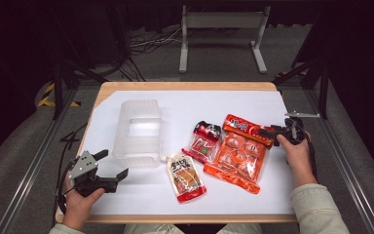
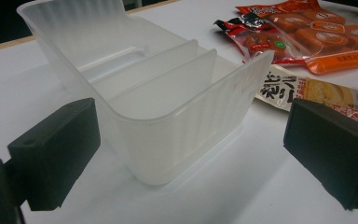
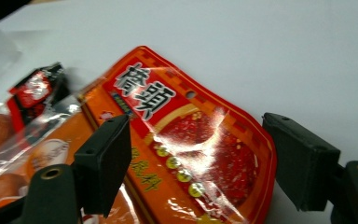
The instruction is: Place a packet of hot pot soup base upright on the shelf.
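Orange sachet [image 3: 186, 140] lies flat between spread right tongs [image 3: 205, 168]; left tongs [image 2: 186, 154] spread beside the container's [image 2: 177, 126] rim.

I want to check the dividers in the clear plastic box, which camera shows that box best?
The left gripper view: the clear plastic box sits close, between the open fingers, both inner dividers plain. The high view shows the whole box from above, small and washed out. The right gripper view catches perhaps a pale corner at its left edge.

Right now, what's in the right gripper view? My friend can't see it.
A shiny orange-red foil snack packet with big white characters lies on the white table, between the open black right tongs. More clear-fronted orange snack packs lie beside it.
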Available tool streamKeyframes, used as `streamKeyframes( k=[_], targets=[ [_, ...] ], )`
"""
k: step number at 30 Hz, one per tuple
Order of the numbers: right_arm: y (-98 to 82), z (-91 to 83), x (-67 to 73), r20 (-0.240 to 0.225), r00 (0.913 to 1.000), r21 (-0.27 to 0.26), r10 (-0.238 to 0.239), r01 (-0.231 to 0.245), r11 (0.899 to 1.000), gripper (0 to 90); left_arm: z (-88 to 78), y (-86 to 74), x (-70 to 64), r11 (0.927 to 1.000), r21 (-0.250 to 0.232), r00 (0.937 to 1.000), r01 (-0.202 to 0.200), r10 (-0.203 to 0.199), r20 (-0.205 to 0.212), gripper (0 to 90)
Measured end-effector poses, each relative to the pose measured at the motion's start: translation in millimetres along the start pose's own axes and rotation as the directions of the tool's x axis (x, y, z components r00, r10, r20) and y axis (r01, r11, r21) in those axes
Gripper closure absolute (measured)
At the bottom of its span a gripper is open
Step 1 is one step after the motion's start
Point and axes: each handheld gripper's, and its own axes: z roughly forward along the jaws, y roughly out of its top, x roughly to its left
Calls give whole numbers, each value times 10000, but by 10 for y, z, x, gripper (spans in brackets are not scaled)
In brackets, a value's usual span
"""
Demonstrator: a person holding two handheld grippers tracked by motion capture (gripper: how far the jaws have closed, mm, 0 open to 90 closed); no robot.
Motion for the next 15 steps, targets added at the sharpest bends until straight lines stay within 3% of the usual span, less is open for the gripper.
streamKeyframes(
  k=[3, 5, 7, 10, 15],
  targets=[
    [7, -31, 32, -72, 9996, -10, -282, 282, 9996, 275, 5, 1, 2, 10000, 9, 10000, 7, -7, -2, 44],
    [3, -54, 56, -161, 9979, -10, -622, 622, 9981, 354, 6, 5, -1, 10000, 11, 10000, -65, 65, -2, 44],
    [4, -81, 89, -597, 9956, 33, -718, 721, 9974, 405, 8, 6, -2, 10000, 20, 10000, -65, 65, -7, 44],
    [-2, -98, 165, -356, 9899, 170, -1374, 1381, 9903, 437, 16, 5, 1, 10000, 38, 10000, -72, 72, -14, 44],
    [-4, -100, 171, -385, 9853, 278, -1661, 1673, 9855, 546, 18, 7, -7, 10000, 41, 10000, -86, 86, -1, 44]
  ],
)
